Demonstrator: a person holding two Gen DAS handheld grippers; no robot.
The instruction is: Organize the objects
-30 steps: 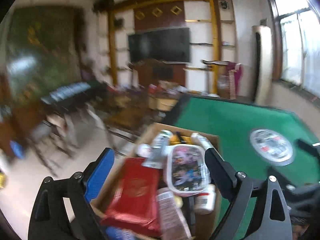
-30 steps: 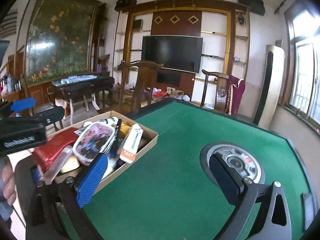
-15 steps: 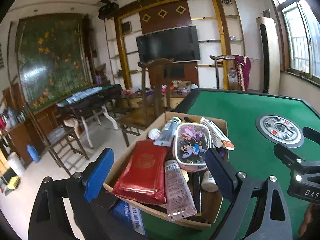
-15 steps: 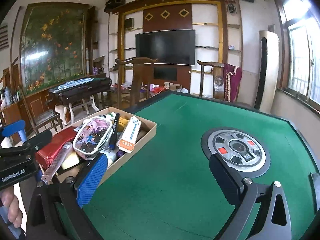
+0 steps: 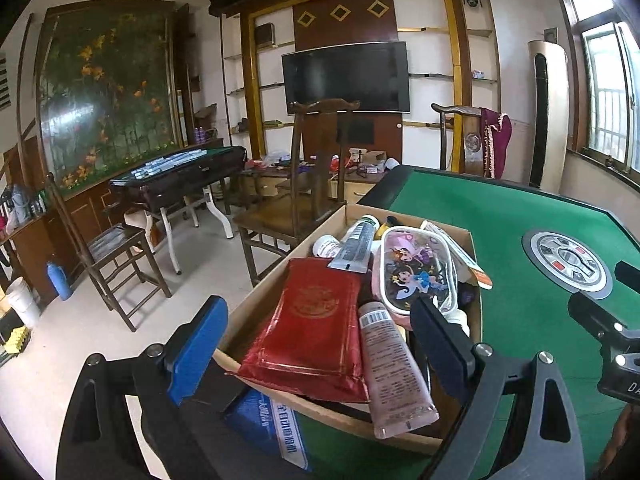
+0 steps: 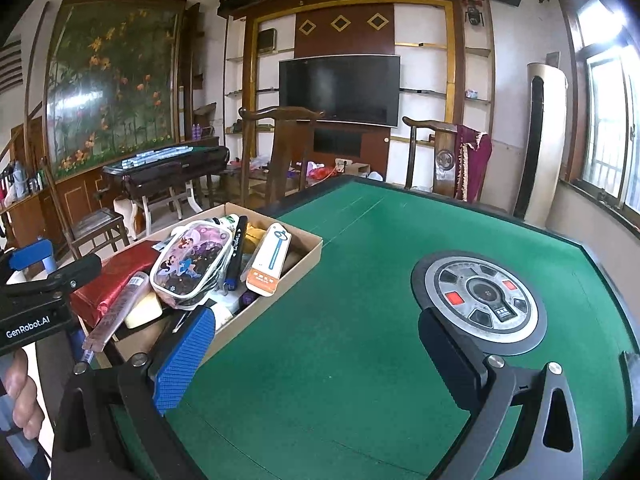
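Observation:
A cardboard box (image 5: 476,248) (image 6: 308,254) sits at the left edge of the green felt table (image 6: 360,320), heaped with items. On top lie a red pouch (image 5: 316,320), a pink tube (image 5: 394,368), a cartoon pencil case (image 5: 416,272) (image 6: 192,260), a grey tube (image 5: 356,244) and a white-orange pack (image 6: 270,262). My left gripper (image 5: 316,344) is open and empty, hovering just before the box's near end. My right gripper (image 6: 316,356) is open and empty over bare felt to the right of the box.
A round grey control panel (image 6: 480,296) is set in the table's middle. A blue packet (image 5: 276,420) sticks out under the box's near edge. Wooden chairs (image 5: 304,184) and a second table (image 5: 180,176) stand on the floor to the left.
My left gripper has pulled back and steadied, so the box sits lower and fuller in its view. My right gripper shifted slightly; the control panel now lies further ahead.

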